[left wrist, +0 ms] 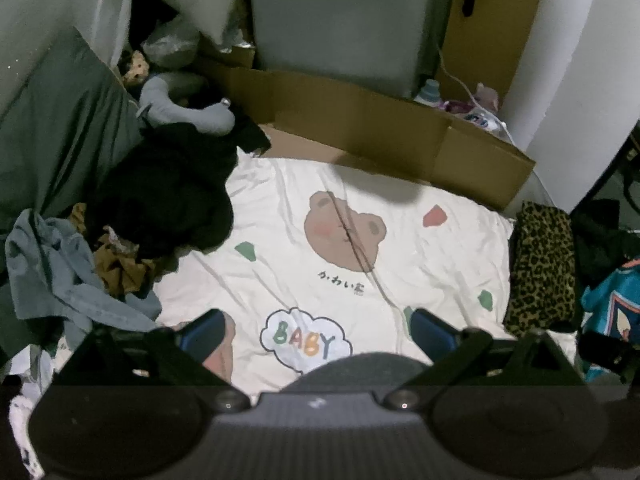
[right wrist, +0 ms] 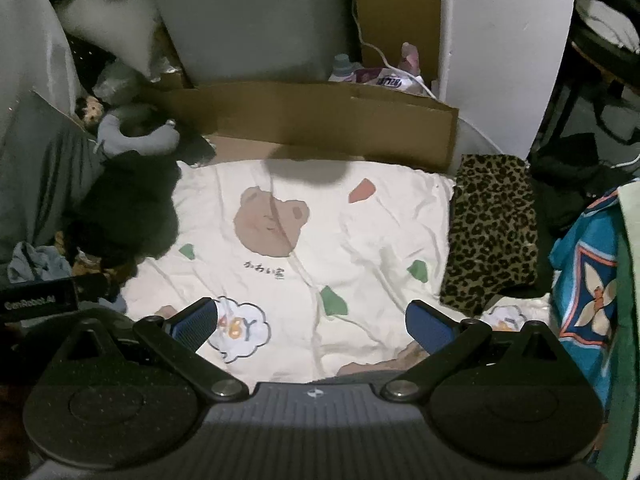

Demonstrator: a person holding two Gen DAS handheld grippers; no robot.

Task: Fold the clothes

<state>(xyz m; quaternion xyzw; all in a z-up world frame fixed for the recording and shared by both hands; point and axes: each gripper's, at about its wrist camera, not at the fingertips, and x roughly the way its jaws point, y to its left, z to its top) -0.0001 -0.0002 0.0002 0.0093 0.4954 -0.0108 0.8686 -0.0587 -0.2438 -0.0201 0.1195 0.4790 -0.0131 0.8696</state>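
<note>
A heap of unfolded clothes lies at the left of the cream bear-print sheet [left wrist: 400, 248]: a black garment [left wrist: 168, 196], a light blue denim piece [left wrist: 52, 272] and a brown one [left wrist: 120, 268]. In the right wrist view the same black garment [right wrist: 124, 208] and sheet [right wrist: 360, 240] show. A folded leopard-print cloth [left wrist: 540, 268] [right wrist: 492, 232] rests at the sheet's right edge. My left gripper [left wrist: 316, 332] hangs open above the sheet's near part, nothing between its blue pads. My right gripper [right wrist: 312, 324] is open too, over the "BABY" print, holding nothing.
A cardboard box [left wrist: 380, 124] lines the far side of the sheet, with a grey panel [left wrist: 336, 16] behind it. A grey neck pillow [left wrist: 180, 108] and a small doll [left wrist: 136, 66] lie at the back left. A blue patterned cloth [right wrist: 592, 288] sits at the right.
</note>
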